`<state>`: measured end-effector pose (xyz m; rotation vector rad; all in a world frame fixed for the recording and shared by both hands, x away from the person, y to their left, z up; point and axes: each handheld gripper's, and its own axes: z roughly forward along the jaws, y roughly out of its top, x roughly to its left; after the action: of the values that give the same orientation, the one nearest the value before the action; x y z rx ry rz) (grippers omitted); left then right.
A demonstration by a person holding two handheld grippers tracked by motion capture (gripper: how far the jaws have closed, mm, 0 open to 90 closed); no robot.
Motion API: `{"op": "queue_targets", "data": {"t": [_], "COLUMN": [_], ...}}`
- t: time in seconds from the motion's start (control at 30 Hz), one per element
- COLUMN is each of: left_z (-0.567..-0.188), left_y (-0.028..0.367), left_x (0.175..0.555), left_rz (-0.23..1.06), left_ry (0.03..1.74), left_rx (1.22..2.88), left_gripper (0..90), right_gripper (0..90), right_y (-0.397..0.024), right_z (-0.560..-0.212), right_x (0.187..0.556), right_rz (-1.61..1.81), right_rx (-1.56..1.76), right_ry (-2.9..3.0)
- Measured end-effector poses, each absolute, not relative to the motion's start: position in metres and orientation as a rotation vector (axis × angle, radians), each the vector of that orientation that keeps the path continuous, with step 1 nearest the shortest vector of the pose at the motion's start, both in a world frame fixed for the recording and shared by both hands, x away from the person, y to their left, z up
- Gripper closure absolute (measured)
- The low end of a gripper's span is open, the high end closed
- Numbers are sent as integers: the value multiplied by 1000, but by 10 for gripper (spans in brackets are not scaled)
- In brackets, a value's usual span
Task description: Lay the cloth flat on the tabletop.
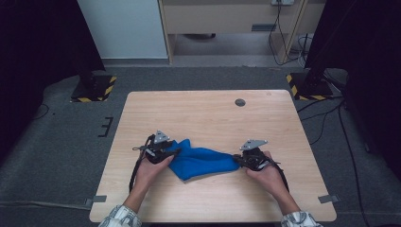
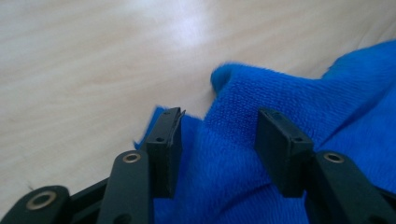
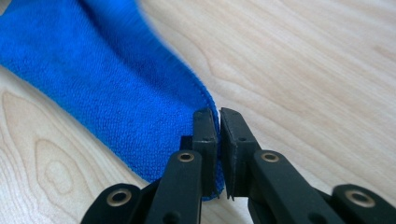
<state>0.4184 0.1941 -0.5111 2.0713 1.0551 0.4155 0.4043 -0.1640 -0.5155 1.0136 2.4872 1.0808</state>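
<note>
A blue cloth (image 1: 201,161) lies bunched on the wooden table (image 1: 208,113) between my two grippers. At its left end my left gripper (image 1: 173,152) stands open: in the left gripper view its jaws (image 2: 219,140) are spread apart with a fold of the blue cloth (image 2: 280,98) lying loose between them. At the cloth's right end my right gripper (image 1: 238,159) is shut on the cloth's edge, and the right gripper view shows the blue cloth (image 3: 116,88) pinched at its corner between the two close pads (image 3: 218,140).
A small round grey cap (image 1: 240,102) is set in the table near its far edge. Grey tape tabs (image 1: 329,198) mark the table's front corners. Stand feet with yellow-black tape (image 1: 93,88) sit on the carpet beyond the table.
</note>
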Motion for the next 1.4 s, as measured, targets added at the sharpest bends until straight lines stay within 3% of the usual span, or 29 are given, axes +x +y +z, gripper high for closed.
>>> {"op": "queue_targets", "data": {"t": [0.1, 0.33, 0.4, 0.6, 0.93, 1.0, 1.17, 1.4], "left_z": [-519, -512, -506, -486, -521, -517, -502, -489], "left_y": [187, 180, 182, 186, 175, 177, 189, 203], "left_x": [416, 408, 404, 387, 381, 383, 385, 415], "left_rz": [410, 449, 495, 645, 482, 480, 521, 550], "left_ry": [1046, 984, 983, 970, 1018, 1025, 1053, 1091], "left_rx": [2128, 2131, 2108, 2039, 2191, 2152, 2022, 1924], "left_gripper": [564, 839, 853, 854, 852, 817, 584, 573], "right_gripper": [851, 869, 868, 865, 857, 855, 842, 844], "right_y": [-167, -173, -173, -167, -167, -167, -168, -167], "right_z": [-513, -511, -511, -509, -513, -513, -512, -513], "right_x": [406, 410, 412, 414, 417, 417, 417, 418], "right_rz": [1084, 1086, 1089, 1108, 1066, 1066, 1067, 1061], "right_rx": [1026, 1046, 1053, 1032, 1033, 1037, 1040, 1037], "right_ry": [2476, 2447, 2443, 2442, 2478, 2471, 2468, 2468]}}
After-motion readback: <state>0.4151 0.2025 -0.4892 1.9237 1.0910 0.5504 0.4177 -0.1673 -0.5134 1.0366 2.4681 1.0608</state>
